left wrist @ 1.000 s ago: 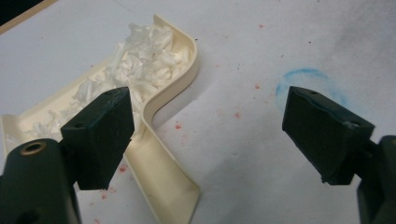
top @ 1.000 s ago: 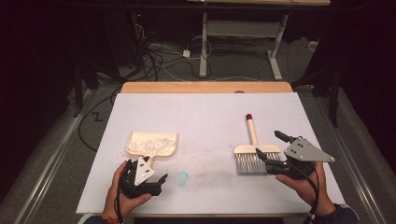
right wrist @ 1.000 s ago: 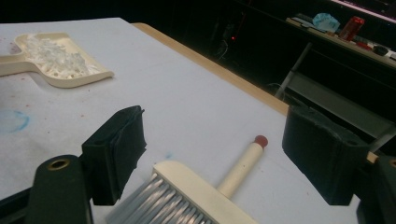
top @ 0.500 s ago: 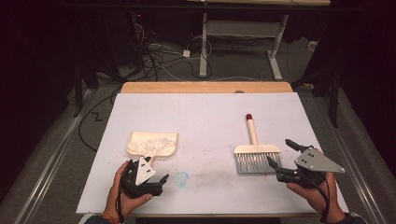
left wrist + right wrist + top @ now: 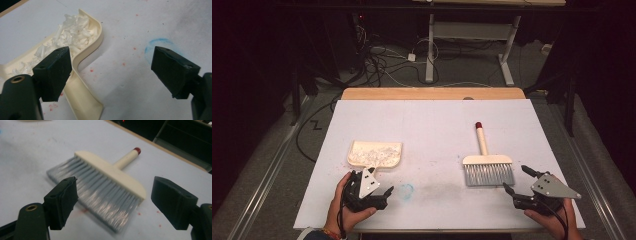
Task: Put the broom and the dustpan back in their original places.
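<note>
A cream dustpan point(image 5: 375, 153) point(image 5: 82, 50) holding white shreds point(image 5: 72, 32) lies on the white table at the left. My left gripper point(image 5: 379, 192) point(image 5: 112, 72) stands open just in front of it, with the pan's handle by its left jaw. A cream hand brush point(image 5: 487, 162) point(image 5: 110, 180) with grey bristles and a red-tipped handle lies flat at the right. Close to the table's front edge, my right gripper point(image 5: 516, 181) point(image 5: 115, 202) is open near the bristles and holds nothing.
A faint blue ring point(image 5: 406, 190) point(image 5: 156, 46) is drawn on the white table top point(image 5: 432, 125), between the grippers. Small red specks dot the surface. A wooden strip point(image 5: 432, 93) borders the far edge. Cables and desk legs point(image 5: 432, 45) lie on the floor beyond.
My right gripper has drawn back from the brush toward the front right of the table. The brush stays flat where it was. The left gripper has barely moved.
</note>
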Motion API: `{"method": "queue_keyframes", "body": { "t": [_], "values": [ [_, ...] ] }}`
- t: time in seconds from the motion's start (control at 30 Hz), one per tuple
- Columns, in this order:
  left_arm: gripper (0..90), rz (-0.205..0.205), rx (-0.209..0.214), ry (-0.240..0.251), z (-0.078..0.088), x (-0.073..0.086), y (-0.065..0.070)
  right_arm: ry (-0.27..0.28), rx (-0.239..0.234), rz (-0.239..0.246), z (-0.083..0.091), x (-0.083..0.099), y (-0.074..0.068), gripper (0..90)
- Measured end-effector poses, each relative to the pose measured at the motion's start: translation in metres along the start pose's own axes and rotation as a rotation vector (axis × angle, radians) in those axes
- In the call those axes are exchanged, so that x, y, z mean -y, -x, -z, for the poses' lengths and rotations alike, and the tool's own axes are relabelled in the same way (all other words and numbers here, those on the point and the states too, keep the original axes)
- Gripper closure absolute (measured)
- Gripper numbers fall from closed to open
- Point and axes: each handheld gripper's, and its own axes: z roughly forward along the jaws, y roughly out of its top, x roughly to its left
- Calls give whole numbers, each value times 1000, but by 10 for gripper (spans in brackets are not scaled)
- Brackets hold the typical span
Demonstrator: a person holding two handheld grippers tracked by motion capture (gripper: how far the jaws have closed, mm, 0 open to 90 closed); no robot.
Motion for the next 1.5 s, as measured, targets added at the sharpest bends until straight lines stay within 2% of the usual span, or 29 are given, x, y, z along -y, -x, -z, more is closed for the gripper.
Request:
{"method": "queue_keyframes", "body": {
  "t": [0.1,0.17,0.6,1.1,1.33,1.5],
  "values": [
    [165,0,1,3,1,1,1,-15,-11,-1,-2,6,-2,220],
    [165,-6,2,3,1,1,1,-17,4,28,-3,6,-4,220],
    [165,-30,10,3,4,4,5,21,6,14,2,-2,-6,221],
    [165,-35,15,-4,2,2,5,18,32,32,6,-5,-5,221],
    [165,-30,11,10,2,0,4,10,39,38,6,-6,-3,220],
    [165,-23,2,17,2,-2,4,0,48,22,6,-6,-1,221]
  ]
}}
